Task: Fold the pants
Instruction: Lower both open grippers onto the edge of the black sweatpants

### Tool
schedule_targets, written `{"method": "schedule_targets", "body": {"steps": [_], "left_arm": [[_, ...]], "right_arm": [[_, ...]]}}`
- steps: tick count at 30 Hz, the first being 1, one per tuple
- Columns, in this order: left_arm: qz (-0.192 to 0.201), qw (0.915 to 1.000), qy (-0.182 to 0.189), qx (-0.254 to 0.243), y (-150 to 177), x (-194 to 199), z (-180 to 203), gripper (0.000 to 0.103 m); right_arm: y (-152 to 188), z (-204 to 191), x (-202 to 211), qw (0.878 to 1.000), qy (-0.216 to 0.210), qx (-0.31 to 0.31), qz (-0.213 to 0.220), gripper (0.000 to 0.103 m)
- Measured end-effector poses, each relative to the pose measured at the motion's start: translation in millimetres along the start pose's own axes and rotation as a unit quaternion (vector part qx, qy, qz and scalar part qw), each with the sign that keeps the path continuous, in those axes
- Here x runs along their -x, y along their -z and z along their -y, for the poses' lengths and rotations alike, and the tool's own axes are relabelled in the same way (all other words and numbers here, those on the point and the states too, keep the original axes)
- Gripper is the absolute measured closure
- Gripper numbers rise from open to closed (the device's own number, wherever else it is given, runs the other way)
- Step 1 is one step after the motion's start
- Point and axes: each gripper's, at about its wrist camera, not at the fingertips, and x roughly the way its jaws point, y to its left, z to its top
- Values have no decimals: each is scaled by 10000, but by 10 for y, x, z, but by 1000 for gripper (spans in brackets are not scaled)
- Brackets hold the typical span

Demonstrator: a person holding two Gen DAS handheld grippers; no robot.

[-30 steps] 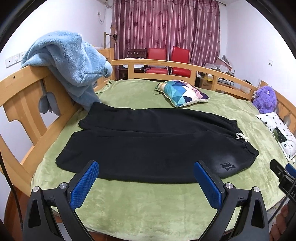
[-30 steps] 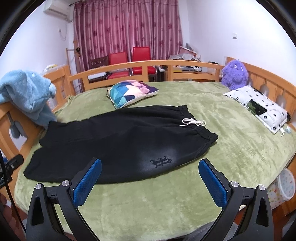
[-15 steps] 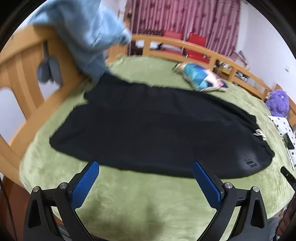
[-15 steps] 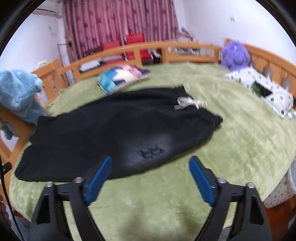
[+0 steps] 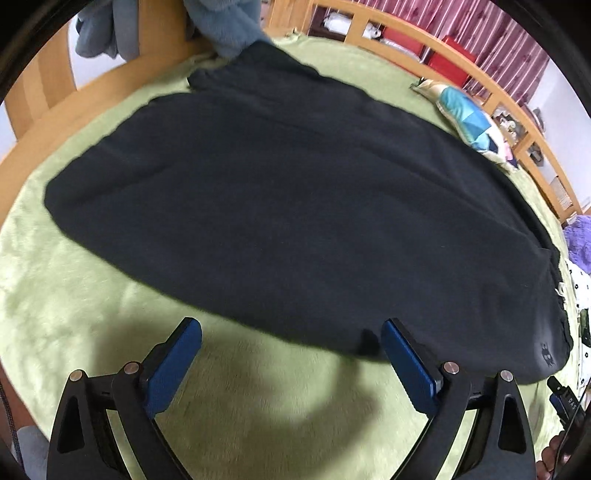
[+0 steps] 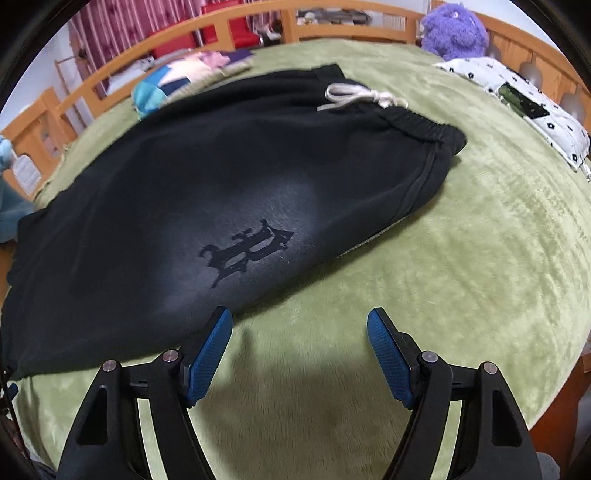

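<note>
Both grippers have dropped toward the bed. Left gripper (image 5: pixel 291 334), closing, and right gripper (image 6: pixel 300 325) are empty; black sweatpants (image 5: pixel 295 206) lie ahead, long axis crosswise, near hem just beyond both.

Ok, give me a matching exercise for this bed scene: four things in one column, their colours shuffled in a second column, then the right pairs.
Things:
1. pants
2. drawstring
3. plush toy
4. blanket

Colours:
A. green
B. purple
C. black
D. off-white

Pairs: 1-C, 2-D, 3-B, 4-A
</note>
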Motion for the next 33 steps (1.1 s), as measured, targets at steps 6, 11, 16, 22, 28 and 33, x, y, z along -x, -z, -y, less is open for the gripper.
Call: {"method": "schedule_targets", "body": {"steps": [6, 11, 16, 22, 28, 33], "left_arm": [[-129, 9996, -252, 1, -104, -265, 53, 5], [-77, 9990, -447, -7, -131, -332, 112, 5], [-79, 9987, -499, 22, -122, -341, 103, 5], [-129, 9985, -539, 28, -91, -300, 85, 5], [21, 9988, -475, 91, -43, -233, 11, 17], [129, 9982, -495, 309, -215, -215, -47, 72]], "right_arm": [[-139, -28, -290, 9993, -115, -191, -313, 25], [-204, -29, -384, 9990, -201, -292, -278, 20], [-198, -43, -391, 9995, -155, -228, -176, 20], [-212, -41, -376, 9993, -206, -253, -191, 20], [-224, -52, -359, 9993, -273, -228, -125, 28], [-235, -137, -293, 9979, -642, -10, 115, 79]]}}
